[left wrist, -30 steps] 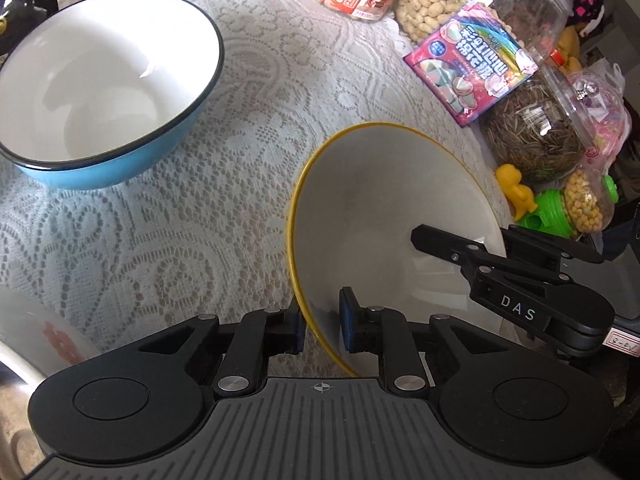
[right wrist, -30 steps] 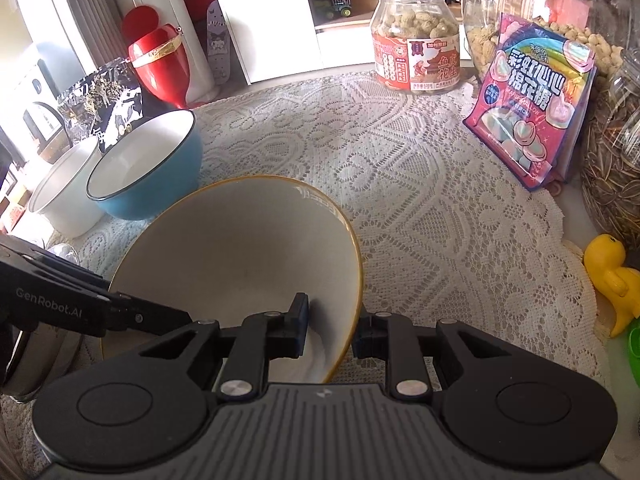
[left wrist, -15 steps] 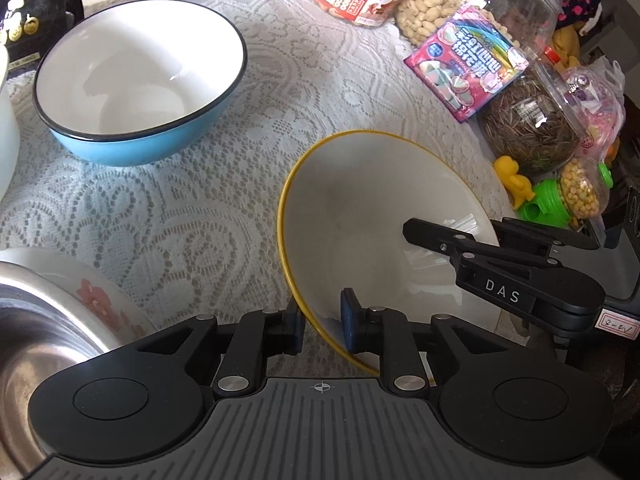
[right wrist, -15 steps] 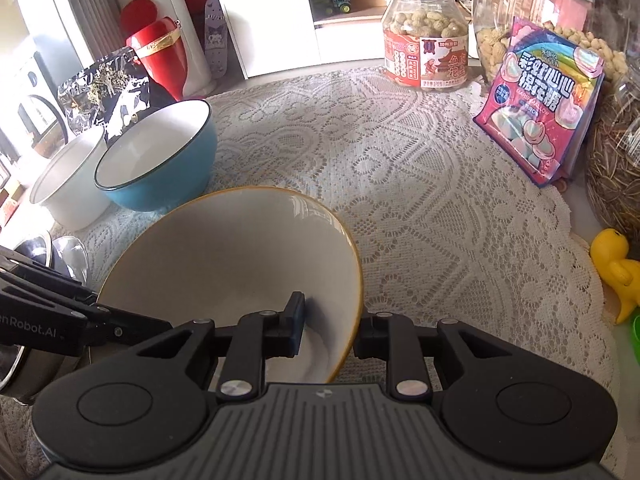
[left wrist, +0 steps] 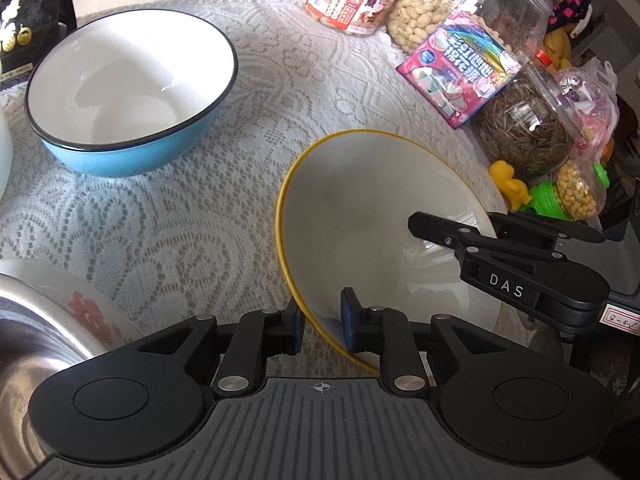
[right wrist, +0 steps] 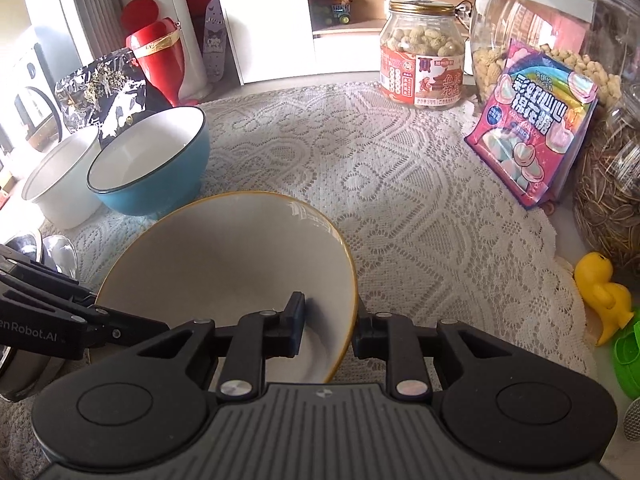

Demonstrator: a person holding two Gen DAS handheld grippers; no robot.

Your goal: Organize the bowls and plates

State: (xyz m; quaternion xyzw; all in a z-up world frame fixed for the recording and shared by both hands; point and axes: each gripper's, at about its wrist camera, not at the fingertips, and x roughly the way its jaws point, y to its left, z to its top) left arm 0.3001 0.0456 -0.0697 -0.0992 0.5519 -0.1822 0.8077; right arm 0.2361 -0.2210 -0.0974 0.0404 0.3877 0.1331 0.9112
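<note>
A white bowl with a yellow rim point(left wrist: 372, 220) point(right wrist: 224, 252) sits over the lace tablecloth. My left gripper point(left wrist: 322, 326) straddles its near-left rim, jaws a little apart from the rim. My right gripper point(right wrist: 328, 324) straddles the opposite rim, also with a visible gap. A blue bowl with a white inside point(left wrist: 128, 88) point(right wrist: 152, 164) stands to the far left. A white bowl point(right wrist: 60, 176) stands beyond it. A flowered plate point(left wrist: 88, 312) and a steel bowl point(left wrist: 24, 356) lie at the left edge.
Snack jars point(right wrist: 424, 60), a pink marshmallow bag point(right wrist: 532, 120), a sunflower-seed jar point(left wrist: 524, 128) and yellow duck toys point(right wrist: 604, 296) line the right side. A black foil bag point(right wrist: 100, 96) and a red bottle point(right wrist: 156, 52) stand at the far left.
Both grippers drew back and down with the yellow-rimmed bowl. Their jaws now stand wider apart around the rim than before.
</note>
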